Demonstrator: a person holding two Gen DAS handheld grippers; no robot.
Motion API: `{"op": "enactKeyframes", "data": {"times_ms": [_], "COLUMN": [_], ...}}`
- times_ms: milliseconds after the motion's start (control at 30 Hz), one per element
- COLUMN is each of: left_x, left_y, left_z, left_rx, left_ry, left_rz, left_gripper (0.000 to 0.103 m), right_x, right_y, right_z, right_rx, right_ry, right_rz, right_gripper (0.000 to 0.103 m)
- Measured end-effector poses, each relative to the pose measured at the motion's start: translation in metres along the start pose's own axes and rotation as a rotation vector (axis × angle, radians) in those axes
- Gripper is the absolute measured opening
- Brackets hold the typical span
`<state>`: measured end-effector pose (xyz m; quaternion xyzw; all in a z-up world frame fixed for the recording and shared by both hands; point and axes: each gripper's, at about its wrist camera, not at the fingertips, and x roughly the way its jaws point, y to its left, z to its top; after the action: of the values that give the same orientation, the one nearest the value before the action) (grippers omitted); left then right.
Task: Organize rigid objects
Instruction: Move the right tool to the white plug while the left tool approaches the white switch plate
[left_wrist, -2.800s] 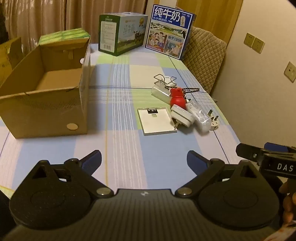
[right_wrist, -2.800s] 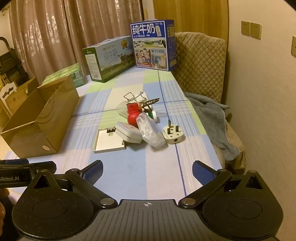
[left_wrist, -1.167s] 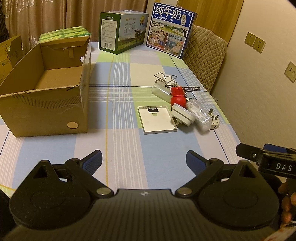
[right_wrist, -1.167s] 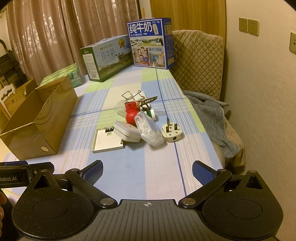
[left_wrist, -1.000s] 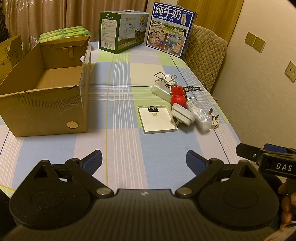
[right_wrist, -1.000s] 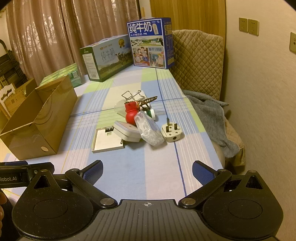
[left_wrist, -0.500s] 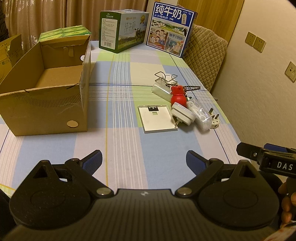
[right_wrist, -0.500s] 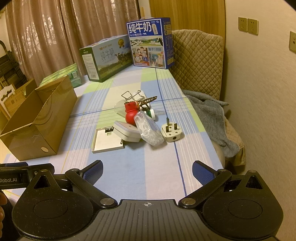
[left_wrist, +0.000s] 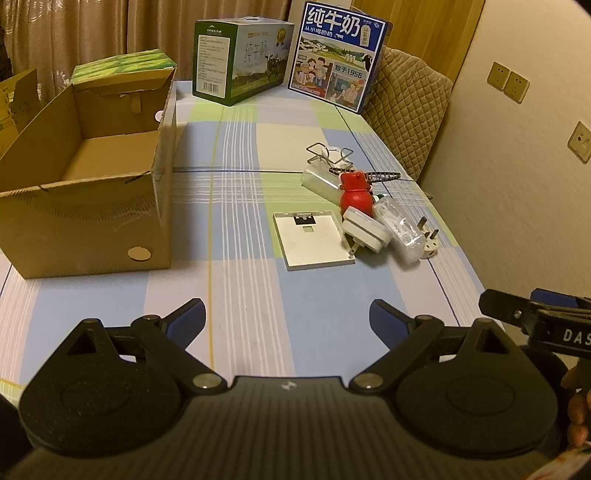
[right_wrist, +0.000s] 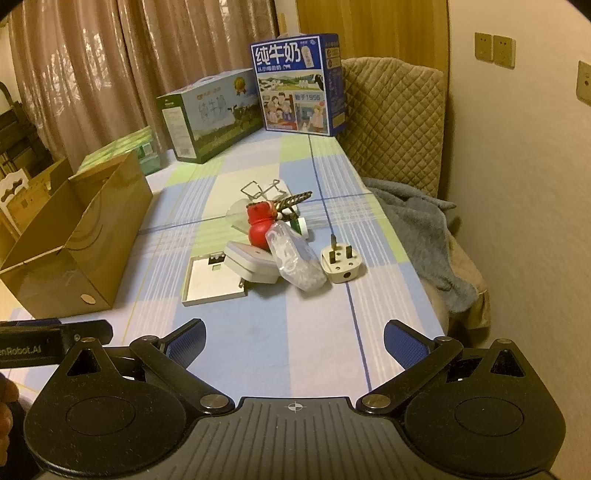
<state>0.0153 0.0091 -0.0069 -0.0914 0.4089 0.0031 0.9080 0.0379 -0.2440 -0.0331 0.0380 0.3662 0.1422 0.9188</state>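
The left tool (left_wrist: 287, 319) is easing its jaws narrower over bare table (left_wrist: 325, 314); the right tool (right_wrist: 294, 338) is gaping empty, facing the white plug (right_wrist: 340, 263).

1. cardboard box (left_wrist: 85, 206) – one, open-topped, on the left of the table.
2. milk cartons – two at the far end: one green carton (left_wrist: 240, 62), one blue carton (left_wrist: 341, 55).
3. white square plate (left_wrist: 312, 240) – one.
4. white adapter (left_wrist: 365, 230) – one.
5. three-pin plug (right_wrist: 341, 264) – one.
6. red figurine (left_wrist: 355, 194) – one.
7. clear plastic packet (right_wrist: 295, 260) – one.
8. wire frame (left_wrist: 328, 153) – one; other pieces in the pile cannot be told apart.
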Motion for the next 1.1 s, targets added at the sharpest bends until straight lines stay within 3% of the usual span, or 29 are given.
{"op": "enactKeyframes", "data": {"times_ms": [400,733,900,1100], "left_x": [0.033,0.077,0.107,0.142], "left_y": [0.006,0.004,-0.001,-0.015], "left_z": [0.018,0.033,0.038,0.04], "left_rx": [0.059,0.102,0.12,0.126], "left_ry": [0.004,0.023,0.035,0.057], "left_rz": [0.01,0.013,0.011,0.007], "left_gripper": [0.093,0.092,0.092,0.093], "right_x": [0.017,0.066,0.095,0.124], "right_y": [-0.006,-0.033,-0.043,-0.053], "right_z": [0.027,0.059,0.065,0.069], "right_rx": [-0.046,-0.145,-0.204,-0.238], "right_ry": [-0.01,0.048,0.089,0.126], "right_rz": [0.003,-0.007,0.005,0.021], "right_gripper": [0.1,0.1,0.089,0.087]}}
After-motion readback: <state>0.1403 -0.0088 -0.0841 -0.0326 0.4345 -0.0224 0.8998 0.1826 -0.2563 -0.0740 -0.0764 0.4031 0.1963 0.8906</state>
